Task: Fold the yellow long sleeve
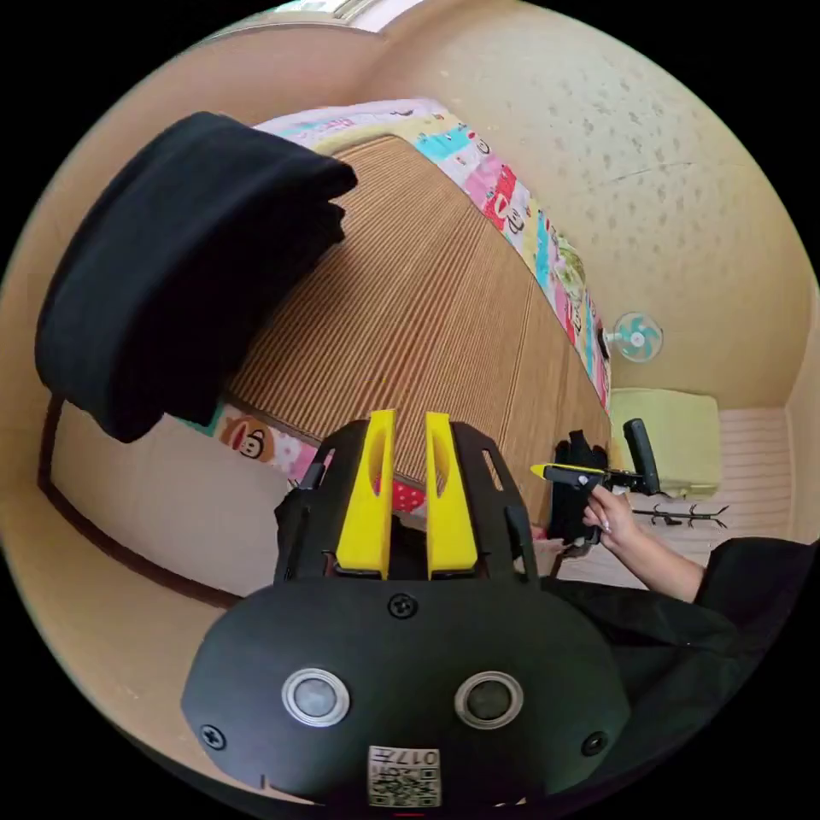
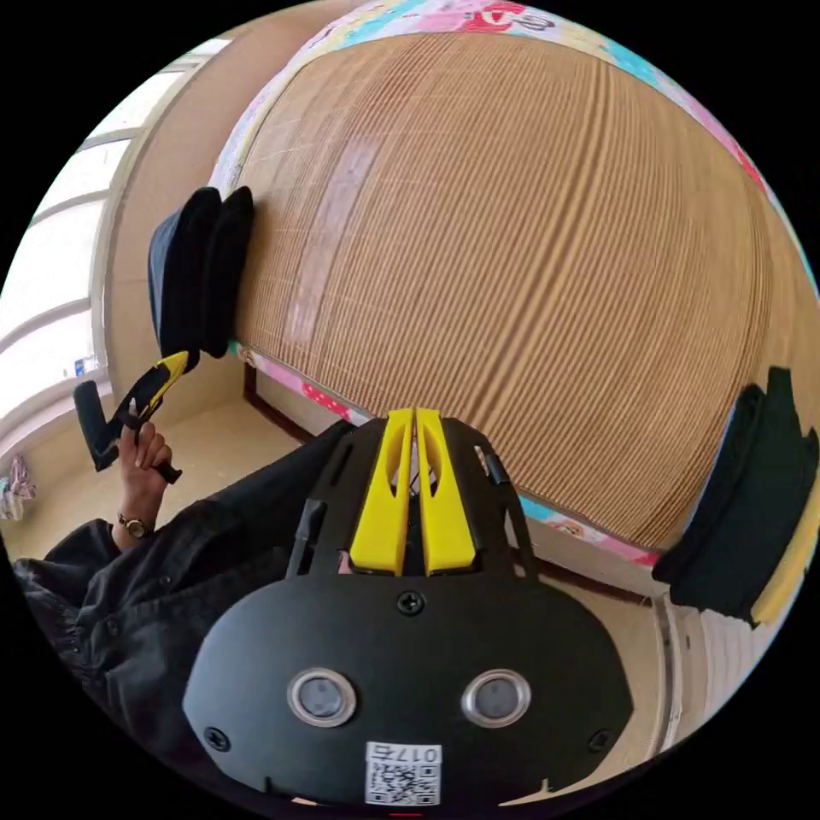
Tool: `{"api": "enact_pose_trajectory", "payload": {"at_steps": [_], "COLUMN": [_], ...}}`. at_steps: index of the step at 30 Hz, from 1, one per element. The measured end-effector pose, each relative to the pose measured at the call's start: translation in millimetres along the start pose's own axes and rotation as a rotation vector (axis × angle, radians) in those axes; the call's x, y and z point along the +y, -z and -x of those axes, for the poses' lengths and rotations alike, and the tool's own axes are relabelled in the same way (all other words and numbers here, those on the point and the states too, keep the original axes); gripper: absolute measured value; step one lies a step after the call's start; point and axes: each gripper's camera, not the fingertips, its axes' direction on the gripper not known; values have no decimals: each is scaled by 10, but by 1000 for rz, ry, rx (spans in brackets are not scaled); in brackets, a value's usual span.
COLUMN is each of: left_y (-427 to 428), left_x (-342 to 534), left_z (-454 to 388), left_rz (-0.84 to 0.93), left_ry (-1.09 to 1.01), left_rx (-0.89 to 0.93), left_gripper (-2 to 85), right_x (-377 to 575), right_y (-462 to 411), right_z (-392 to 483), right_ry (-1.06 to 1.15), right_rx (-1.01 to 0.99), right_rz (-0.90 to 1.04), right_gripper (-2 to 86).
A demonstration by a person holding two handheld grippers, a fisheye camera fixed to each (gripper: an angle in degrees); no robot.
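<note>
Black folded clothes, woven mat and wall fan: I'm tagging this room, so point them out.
black folded clothes [image 1: 171,265], left gripper view, top fold of the pile.
woven mat [image 2: 530,256], right gripper view, bare middle.
wall fan [image 1: 638,336], left gripper view, its hub.

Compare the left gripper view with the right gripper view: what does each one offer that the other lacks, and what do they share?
Left gripper view: a wall fan, a pale green block below it, and the left gripper with its jaws slightly apart. Right gripper view: a bright window, a wristwatch on the person's arm, a yellow edge under a black pile, and the right gripper with jaws together. Shared: the woven mat, the patterned sheet, the folded black clothes at the mat's corner.
</note>
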Motion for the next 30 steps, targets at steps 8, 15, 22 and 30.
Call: {"api": "enact_pose_trajectory", "payload": {"at_steps": [8, 15, 22, 30], "left_y": [-893, -1265, -1674, -1524], "left_x": [-21, 111, 365, -194], "left_z": [-2201, -3015, -3360, -3666], "left_rz": [193, 177, 292, 320], "left_ry": [-581, -531, -566, -426], "left_rx": [2, 27, -31, 392], "left_gripper": [49, 44, 43, 129], "right_x": [1940, 2881, 2627, 3217], "right_y": [1433, 2187, 1565, 2083], "right_z": [-2251, -3777, -4683, -2621], "right_ry": [-583, -844, -885, -37], "right_rx": [35, 127, 41, -295], "right_rz": [-509, -762, -488, -932], "right_gripper": [70, 96, 78, 31]}}
